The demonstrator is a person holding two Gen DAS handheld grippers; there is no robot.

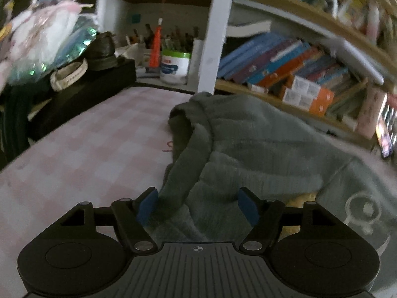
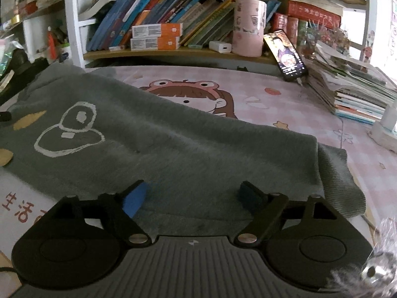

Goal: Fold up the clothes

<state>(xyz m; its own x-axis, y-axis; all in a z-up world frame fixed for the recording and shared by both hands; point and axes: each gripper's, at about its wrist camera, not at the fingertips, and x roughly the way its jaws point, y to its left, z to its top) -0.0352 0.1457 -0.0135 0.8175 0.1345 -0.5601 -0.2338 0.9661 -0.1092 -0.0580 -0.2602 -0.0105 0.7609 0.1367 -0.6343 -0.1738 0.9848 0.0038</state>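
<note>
A grey-green sweater (image 1: 248, 144) with a white outline drawing (image 2: 67, 131) lies spread on a pink cartoon mat (image 2: 285, 99). Its ribbed hem (image 2: 340, 181) points right in the right wrist view. A bunched fold with the neck opening (image 1: 188, 124) sits at the far end in the left wrist view. My left gripper (image 1: 198, 206) is open, its blue pads (image 1: 148, 204) standing either side of a loose fold of the sweater without pressing it. My right gripper (image 2: 193, 196) is open just over the sweater's near edge, nothing pinched between its fingers.
A bookshelf (image 2: 161, 19) full of books runs along the back, with a white post (image 1: 213, 37). A phone (image 2: 285, 54) leans against a book stack (image 2: 352, 89) at the right. A pen tub (image 1: 173, 67) and a black box (image 1: 86, 94) stand at the left.
</note>
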